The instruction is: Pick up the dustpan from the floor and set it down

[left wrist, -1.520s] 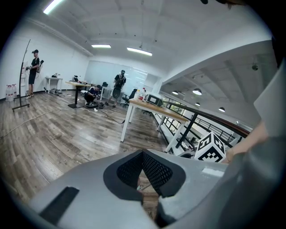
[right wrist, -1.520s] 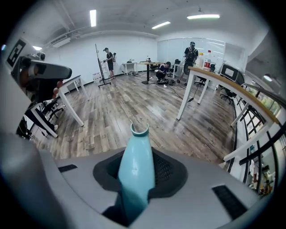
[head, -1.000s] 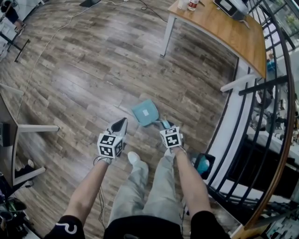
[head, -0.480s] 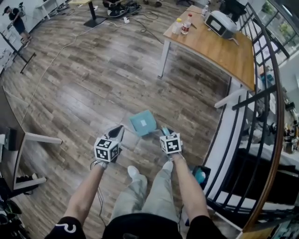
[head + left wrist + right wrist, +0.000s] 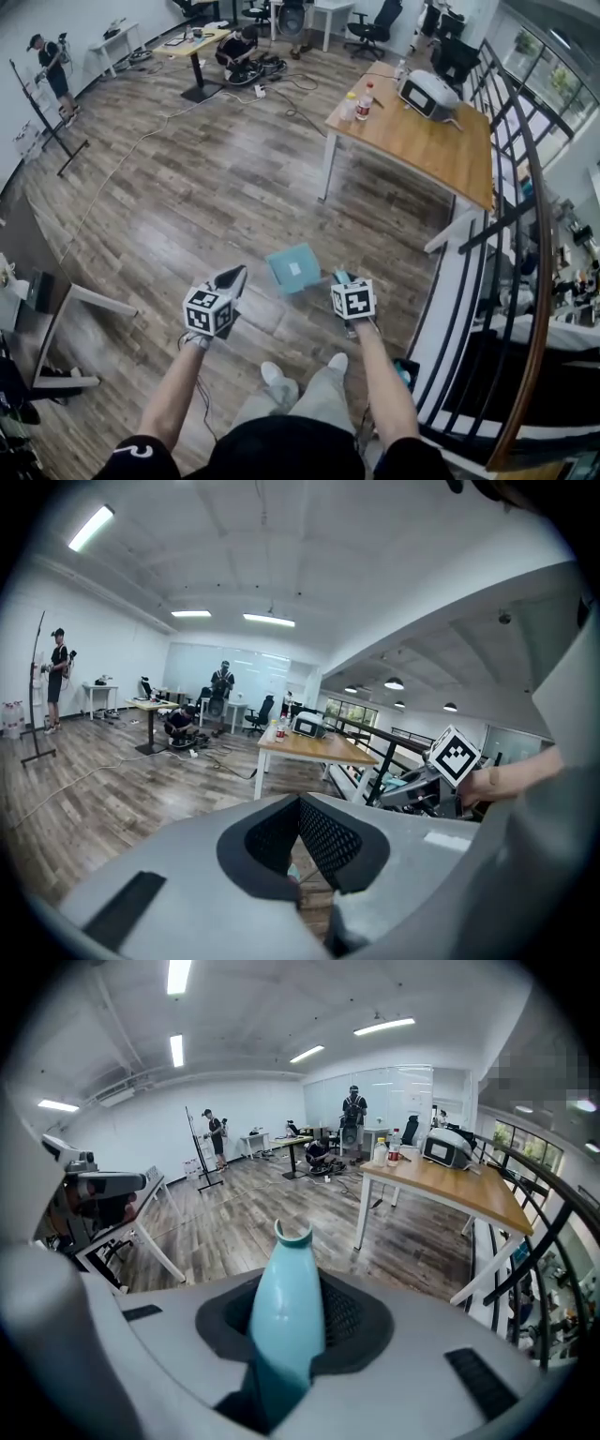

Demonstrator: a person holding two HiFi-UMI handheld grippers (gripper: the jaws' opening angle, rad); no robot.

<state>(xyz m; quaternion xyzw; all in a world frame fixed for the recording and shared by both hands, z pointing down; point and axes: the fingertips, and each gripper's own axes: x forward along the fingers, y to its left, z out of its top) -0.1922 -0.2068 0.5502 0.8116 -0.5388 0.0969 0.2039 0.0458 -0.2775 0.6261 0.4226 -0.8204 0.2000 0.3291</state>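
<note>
Dustpan (image 5: 293, 268) & both arms are higher vs earlier frame; pan hangs clear above floor (image 5: 187, 187). Right hand-held gripper (image 5: 341, 279) clamps its handle (image 5: 286, 1316); left hand-held gripper (image 5: 232, 278) closed, empty. Pickup done; set-down on floor still to do.

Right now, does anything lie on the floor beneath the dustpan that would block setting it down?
Nothing visible does. The dustpan, clamped in the right tongs, hangs over bare wood floor; the wooden table stands well beyond it.

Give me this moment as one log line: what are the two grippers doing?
right gripper: shut on handle of teal dustpan | dustpan: held above wood floor | left gripper: shut, empty
</note>
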